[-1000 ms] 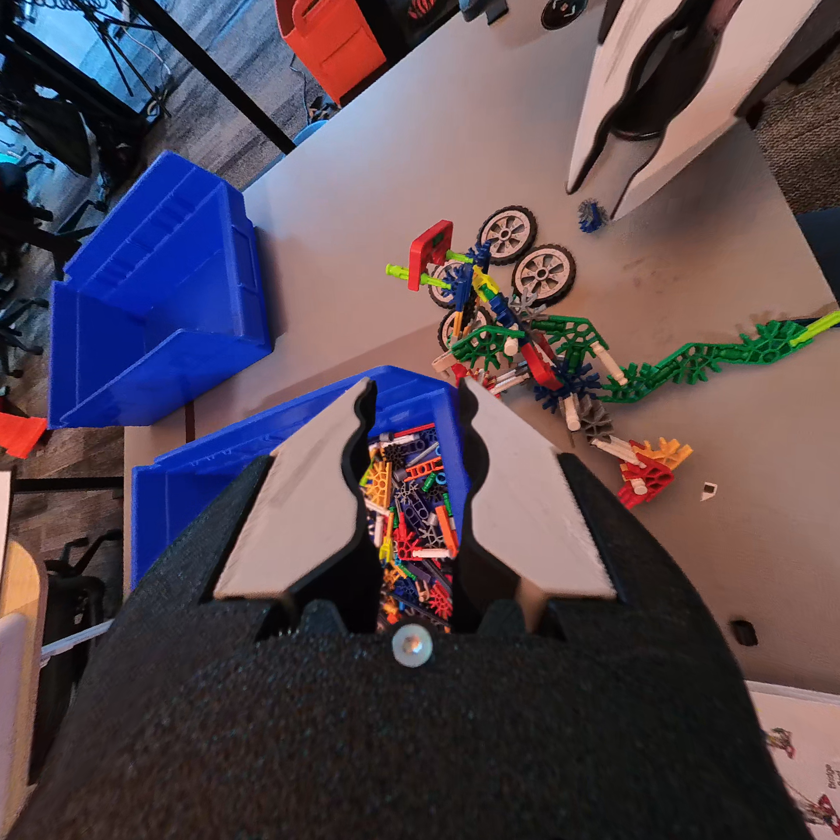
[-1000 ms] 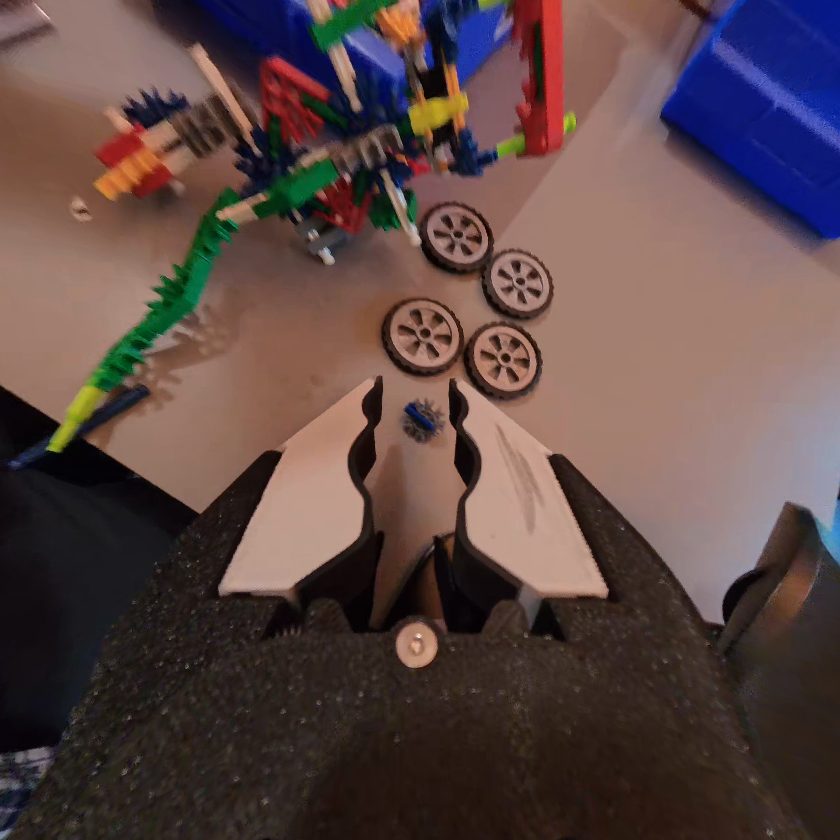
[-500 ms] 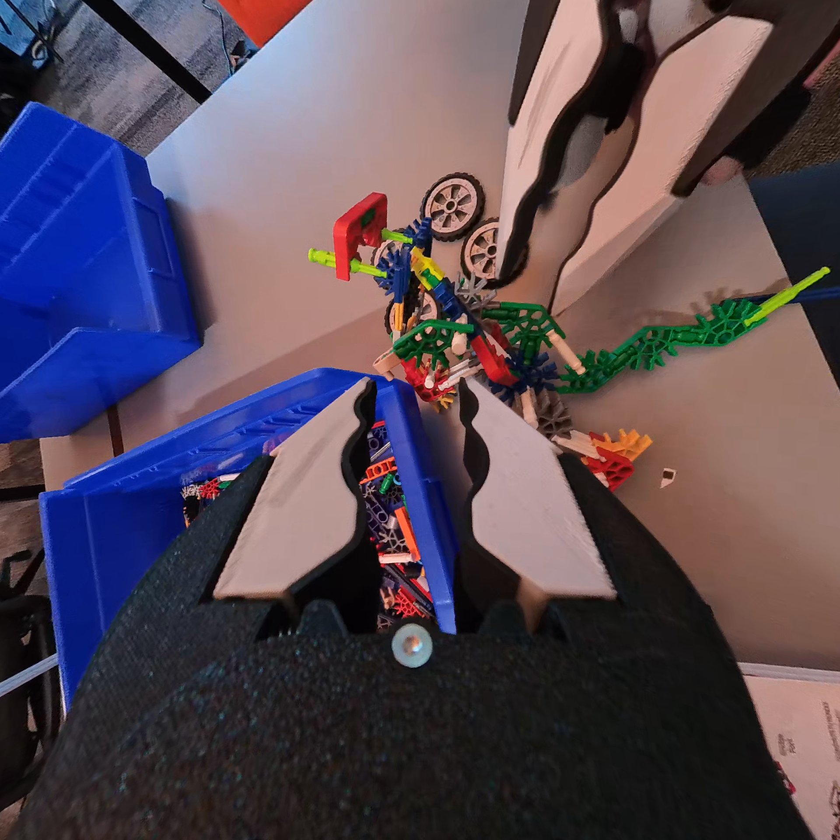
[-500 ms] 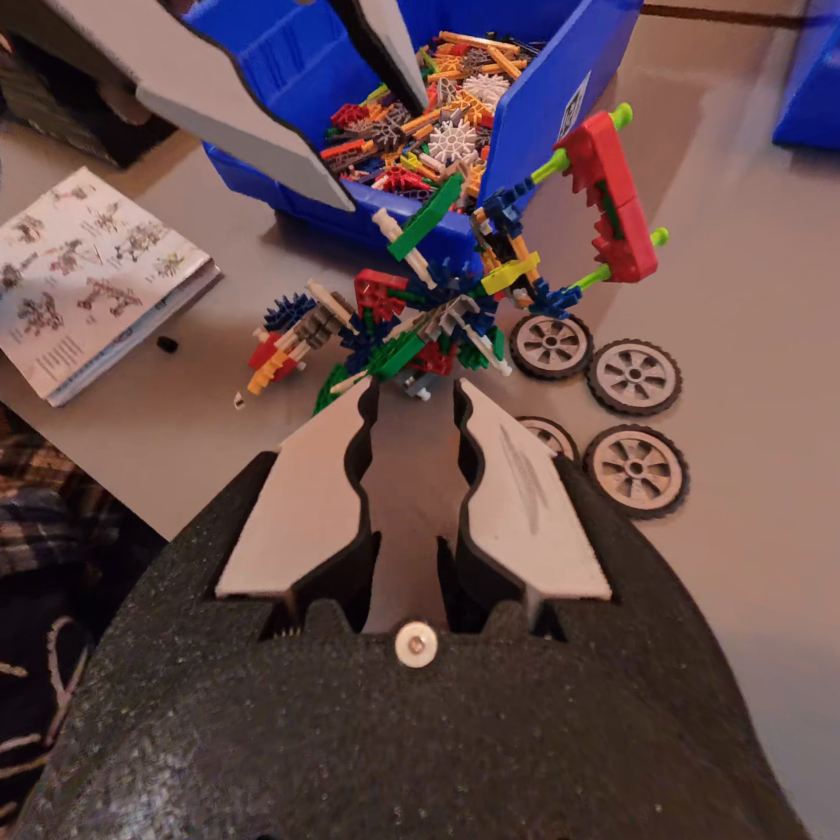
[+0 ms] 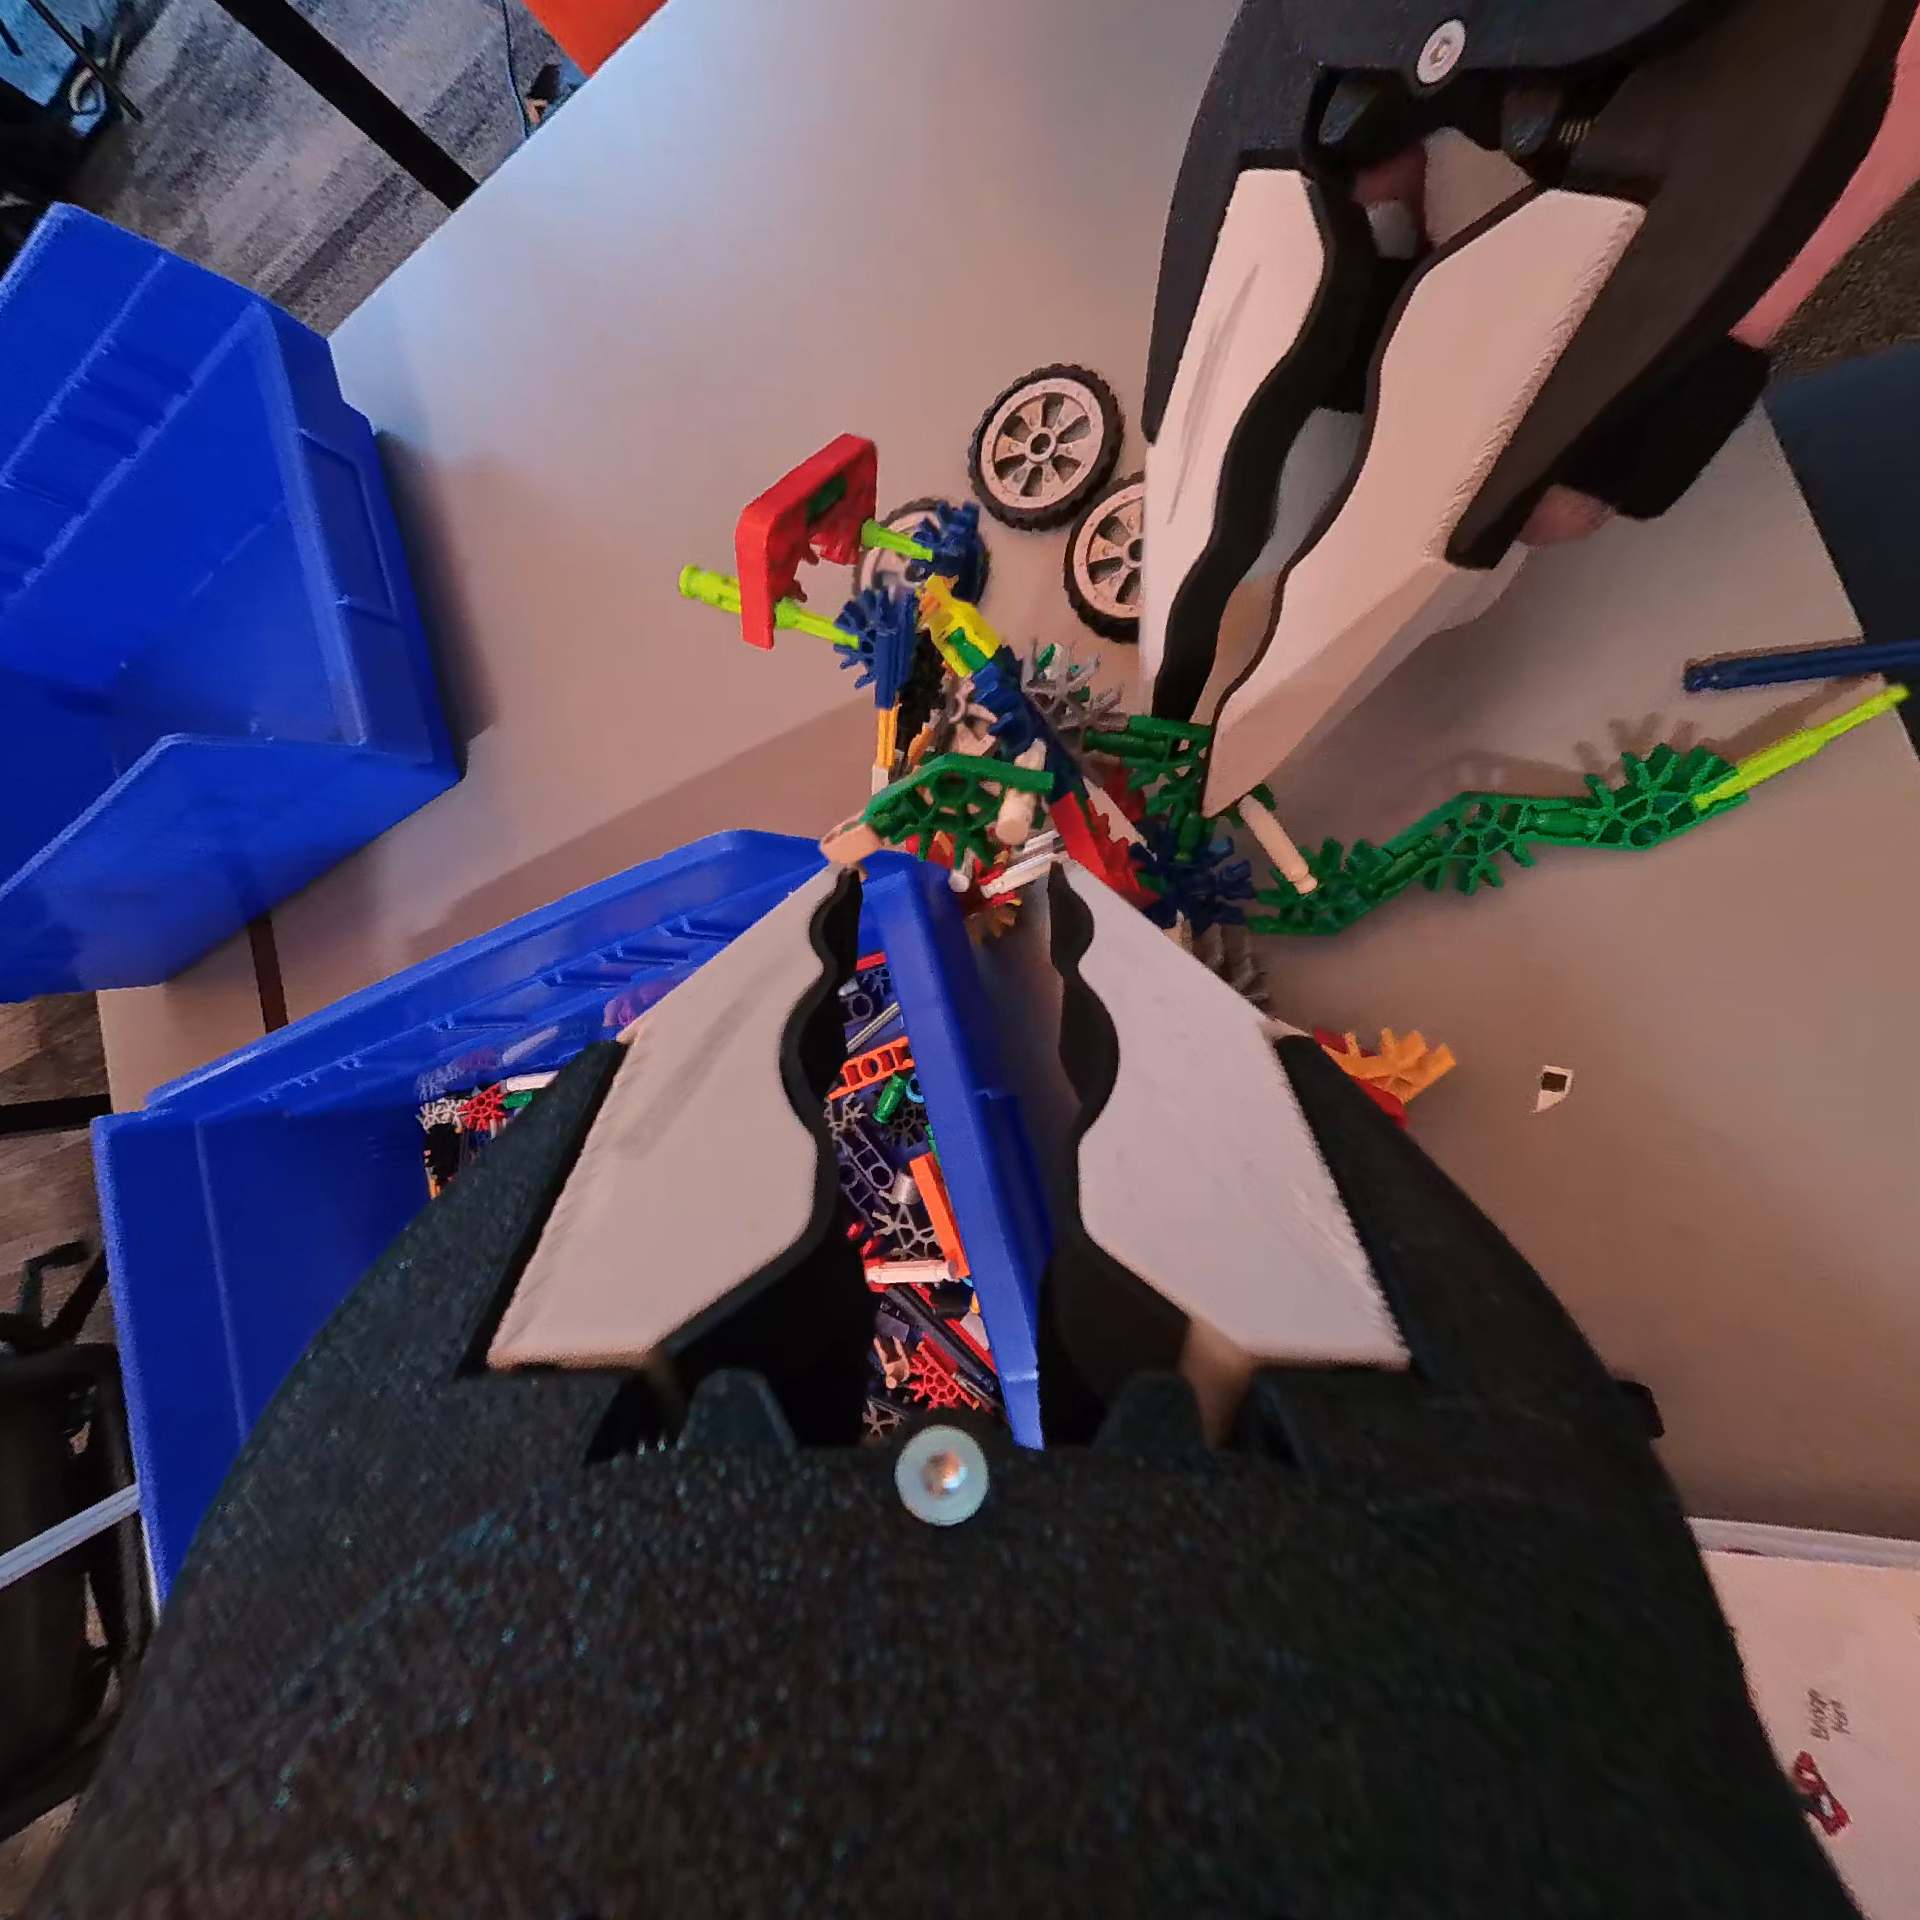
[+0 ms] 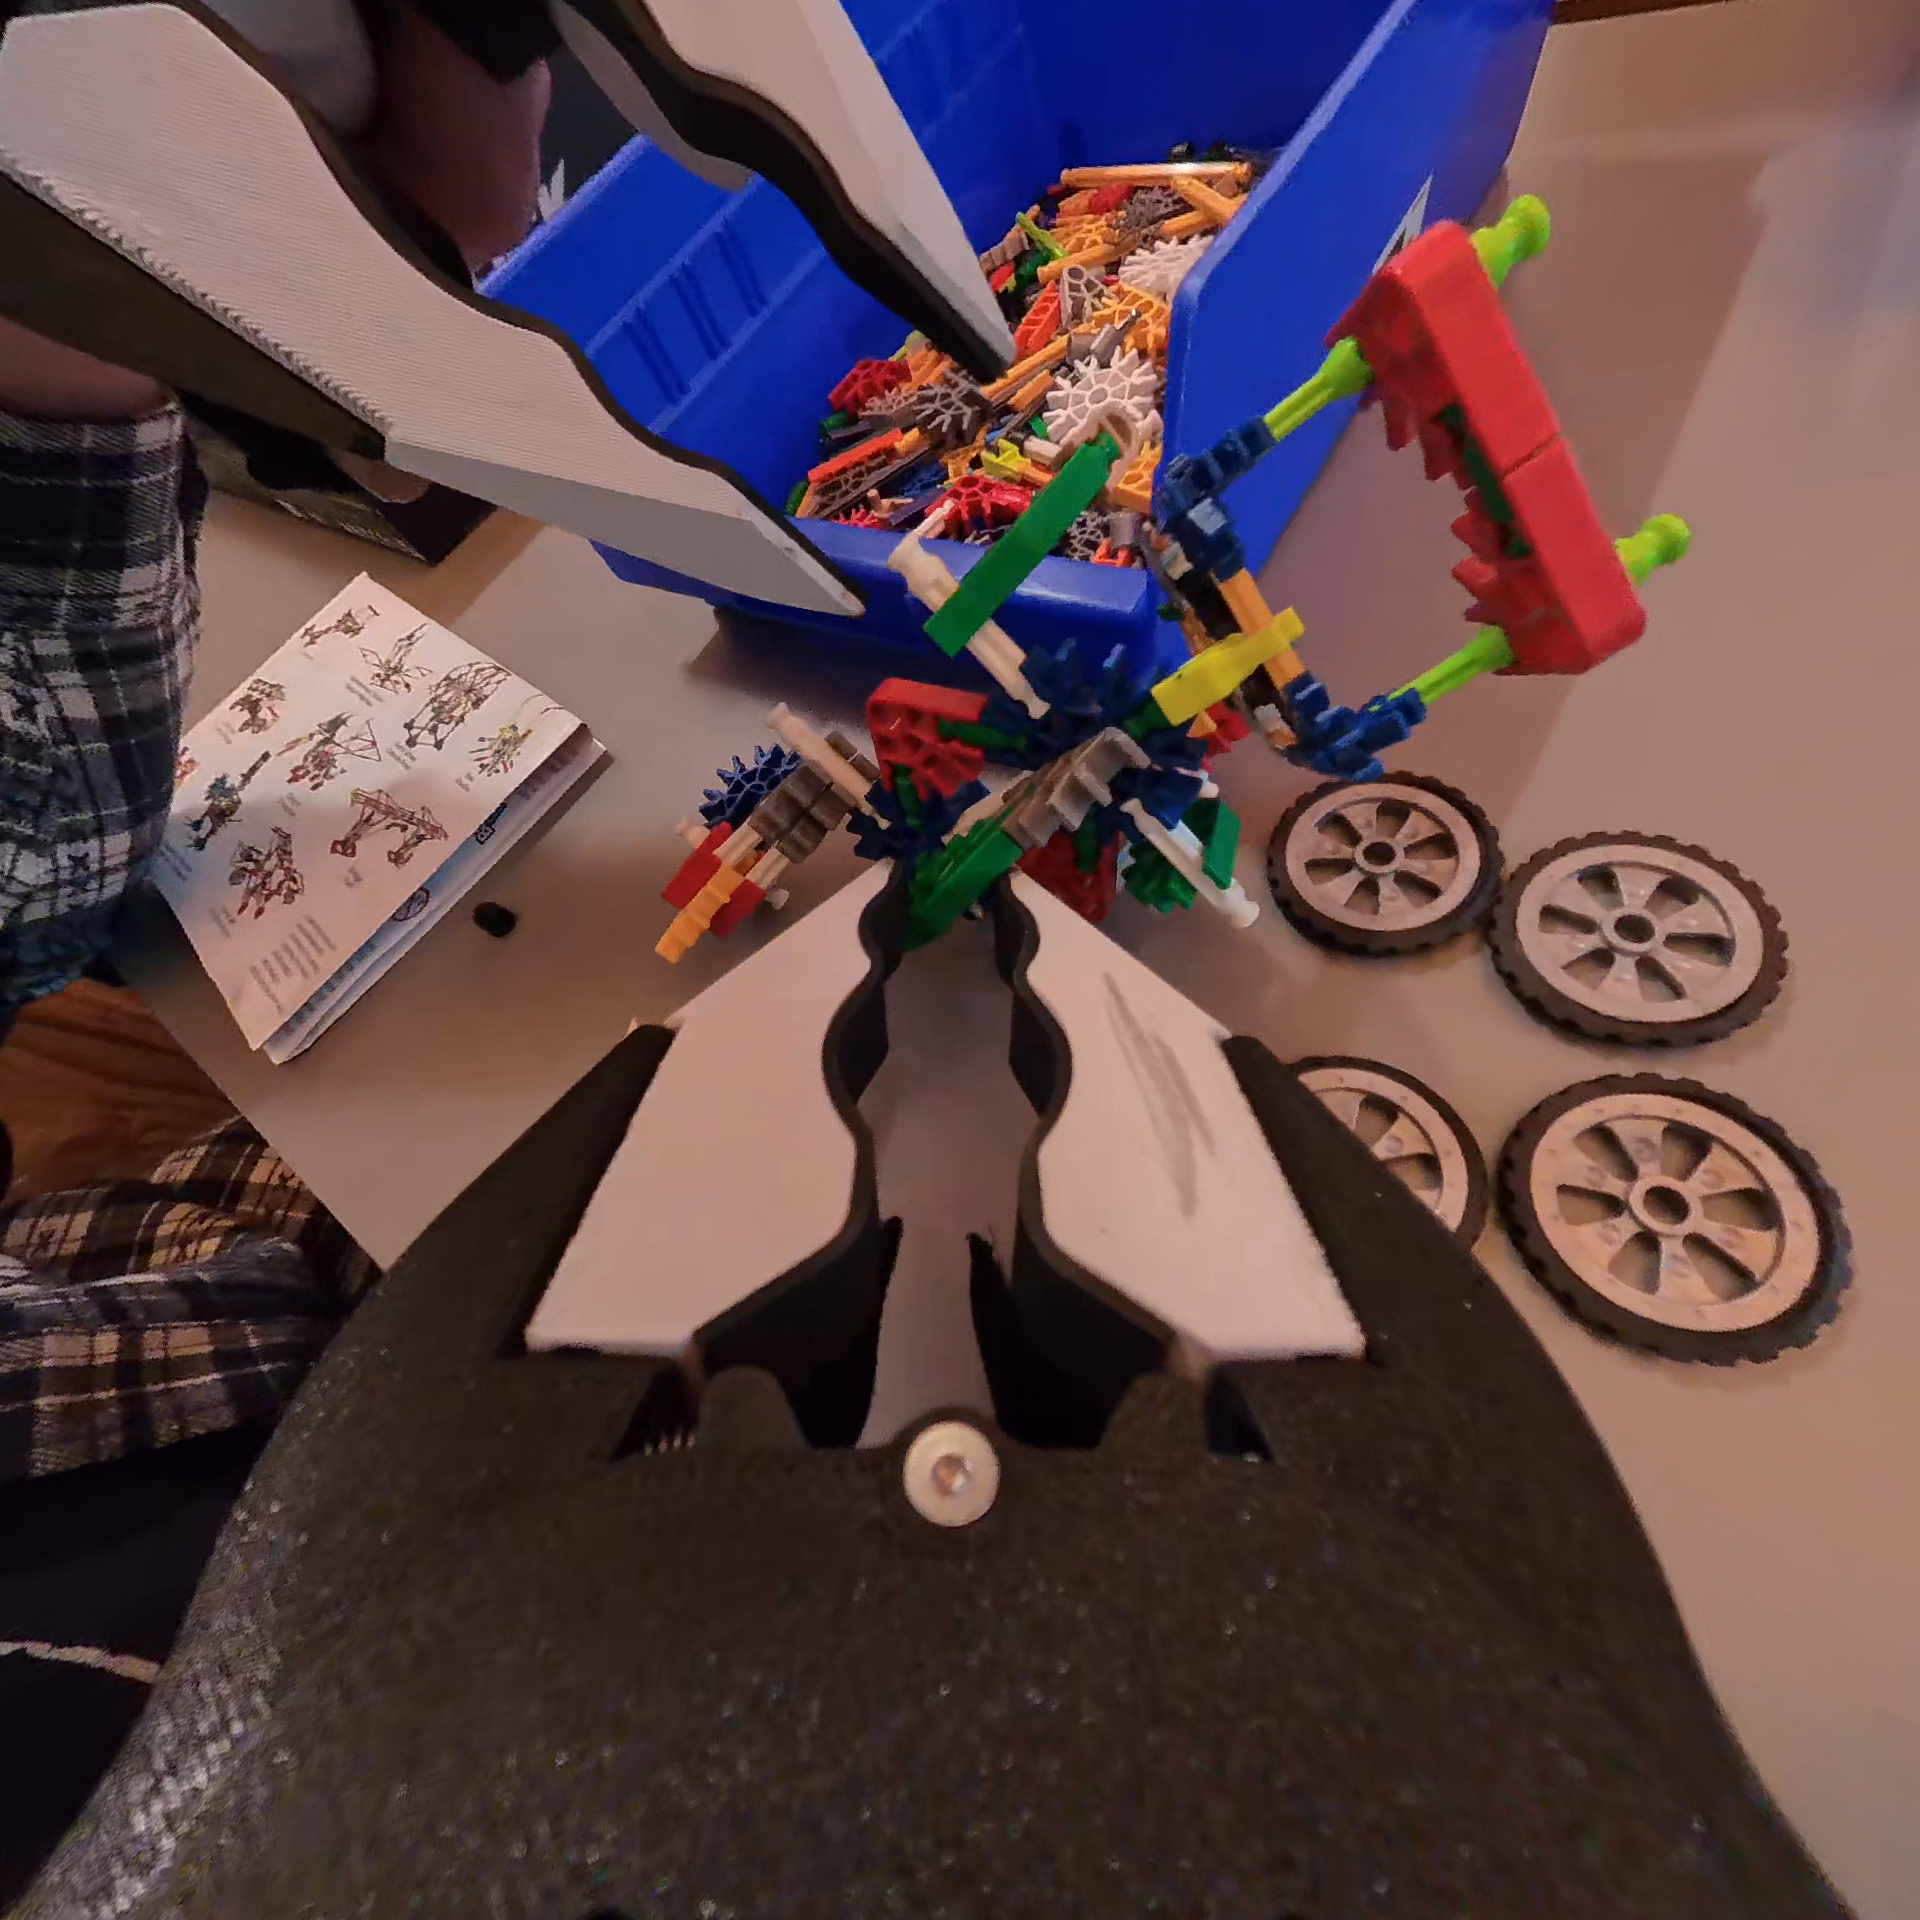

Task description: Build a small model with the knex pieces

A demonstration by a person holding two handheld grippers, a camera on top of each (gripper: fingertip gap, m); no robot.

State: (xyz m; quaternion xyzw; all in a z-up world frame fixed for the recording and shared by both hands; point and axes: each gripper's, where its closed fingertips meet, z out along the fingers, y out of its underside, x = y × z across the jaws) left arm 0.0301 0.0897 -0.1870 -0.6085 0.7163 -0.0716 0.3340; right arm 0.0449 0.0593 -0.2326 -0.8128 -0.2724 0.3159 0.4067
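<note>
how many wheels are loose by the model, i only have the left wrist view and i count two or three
Observer: Four grey wheels, all lying flat in a cluster next to the toy model.
Operator: ok and is the other gripper holding anything, from here its tips just vanish into the model
Observer: The right gripper has its tips on either side of a green piece at the near edge of the model. Whether they actually pinch it, I cannot tell.
</note>
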